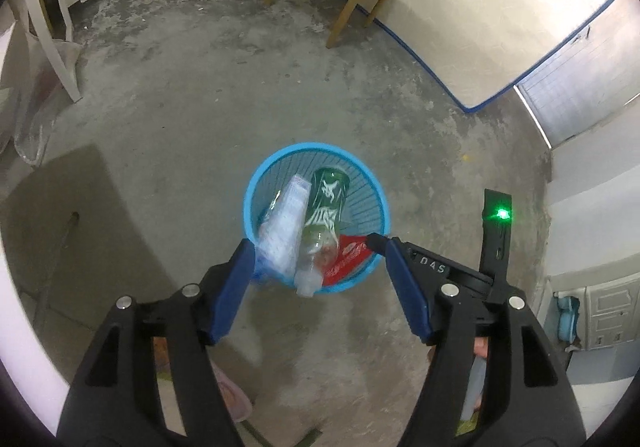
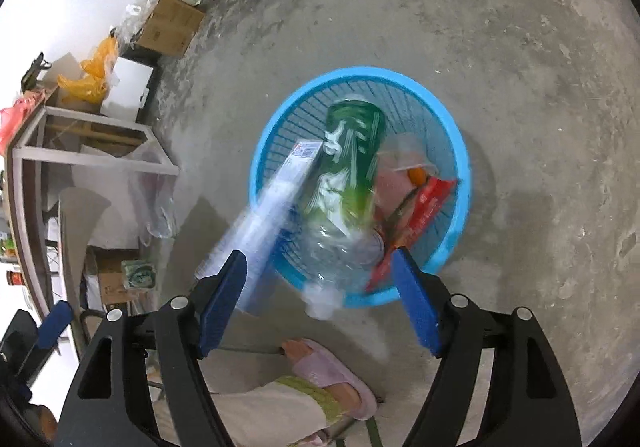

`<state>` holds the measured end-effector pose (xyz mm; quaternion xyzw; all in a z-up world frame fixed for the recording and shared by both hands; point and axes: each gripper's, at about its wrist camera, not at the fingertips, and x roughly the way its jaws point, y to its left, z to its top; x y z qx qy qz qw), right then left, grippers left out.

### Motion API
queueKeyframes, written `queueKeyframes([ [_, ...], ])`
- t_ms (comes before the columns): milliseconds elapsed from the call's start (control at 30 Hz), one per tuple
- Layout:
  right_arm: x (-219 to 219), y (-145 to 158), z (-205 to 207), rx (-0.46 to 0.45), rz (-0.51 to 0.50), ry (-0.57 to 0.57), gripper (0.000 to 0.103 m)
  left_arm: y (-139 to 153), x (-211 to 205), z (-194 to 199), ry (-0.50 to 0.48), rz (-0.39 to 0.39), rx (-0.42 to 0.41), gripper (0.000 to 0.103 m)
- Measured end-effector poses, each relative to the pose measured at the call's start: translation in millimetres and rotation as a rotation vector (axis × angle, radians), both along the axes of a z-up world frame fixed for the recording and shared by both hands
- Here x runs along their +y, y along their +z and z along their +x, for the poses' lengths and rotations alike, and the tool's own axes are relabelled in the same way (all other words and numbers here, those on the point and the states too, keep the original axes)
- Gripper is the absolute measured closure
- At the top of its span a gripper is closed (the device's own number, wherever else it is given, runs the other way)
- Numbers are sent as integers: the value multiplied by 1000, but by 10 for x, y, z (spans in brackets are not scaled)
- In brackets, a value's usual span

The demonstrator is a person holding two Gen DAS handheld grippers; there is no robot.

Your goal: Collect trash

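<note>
Drop step: left claw [image 1: 316, 271] and right claw [image 2: 320, 295] both apart, empty; bottle [image 2: 348, 175] and carton [image 2: 276, 199] tipping into blue basket [image 2: 456, 151]. Next: seek remaining trash.

In the right wrist view, the clear plastic bottle with the green label [image 2: 344, 183] and the white cardboard box [image 2: 276, 199] beside it are smeared by motion blur; their lower ends dissolve into streaks, so the label print cannot be read. The bottle hides much of the blue plastic basket's [image 2: 460, 151] floor and part of the red wrapper [image 2: 424, 211]. At six o'clock, a foot in a pink slipper [image 2: 332, 371] is partly covered by the right tool's [image 2: 320, 303] black arms. In the left wrist view, the red wrapper's [image 1: 346, 259] lettering is too small to read.
</note>
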<state>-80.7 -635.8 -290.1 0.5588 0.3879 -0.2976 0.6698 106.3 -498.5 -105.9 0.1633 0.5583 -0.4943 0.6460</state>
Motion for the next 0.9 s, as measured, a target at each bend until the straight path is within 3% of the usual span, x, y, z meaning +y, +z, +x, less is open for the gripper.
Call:
queueKeyframes([
  [267, 209, 45, -350, 28, -21, -17, 30, 254, 384, 34, 11, -58, -17, 39],
  [433, 237, 100, -364, 21, -21, 16, 30, 498, 730, 94, 37, -117, -38, 39],
  [667, 133, -126, 165, 51, 43, 83, 30, 906, 1433, 168, 92, -203, -142, 39],
  [900, -63, -633, 721, 213, 86, 131, 30, 1048, 2051, 205, 180, -235, -207, 36],
])
